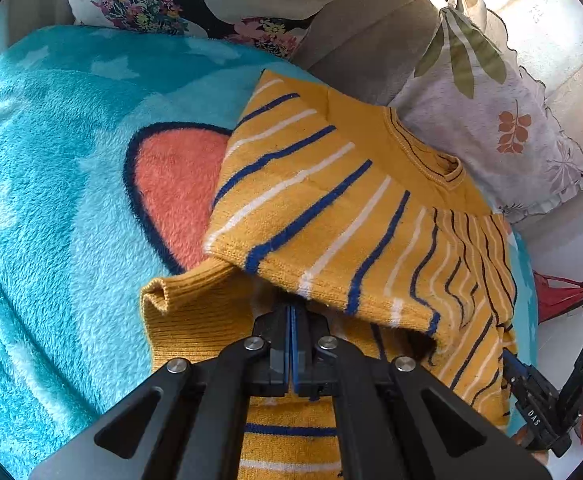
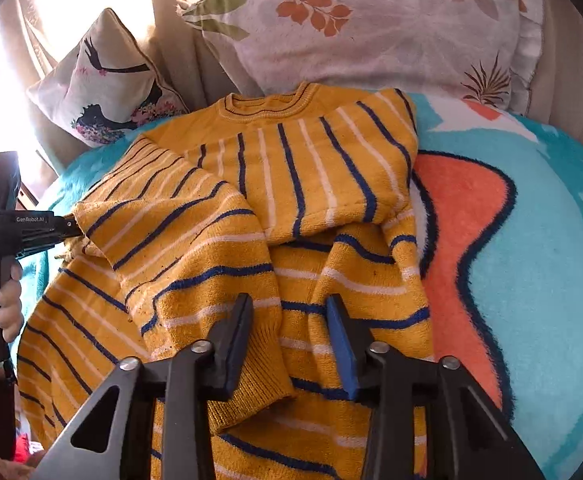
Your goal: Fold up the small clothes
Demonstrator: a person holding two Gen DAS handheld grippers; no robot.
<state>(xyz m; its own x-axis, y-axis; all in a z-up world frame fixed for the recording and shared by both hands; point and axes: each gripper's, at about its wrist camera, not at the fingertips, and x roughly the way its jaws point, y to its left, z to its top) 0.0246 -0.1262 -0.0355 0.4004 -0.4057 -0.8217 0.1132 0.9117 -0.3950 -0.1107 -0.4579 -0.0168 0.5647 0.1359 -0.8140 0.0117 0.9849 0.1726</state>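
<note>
On the teal blanket the yellow sweater has both sleeves folded in, left tool pinching its side edge around 9 o'clock, right tool spread wide, final fold left.

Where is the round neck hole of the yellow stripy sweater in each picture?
Left wrist view: the sweater's collar sits right of centre, in the upper half, beside the leaf-print pillow.
Right wrist view: the collar sits near the top, a little left of centre, just below the leaf-print pillow.
Shared landmark: the orange shape with the dark outline on the blue blanket, beside the sweater in both views.
</note>
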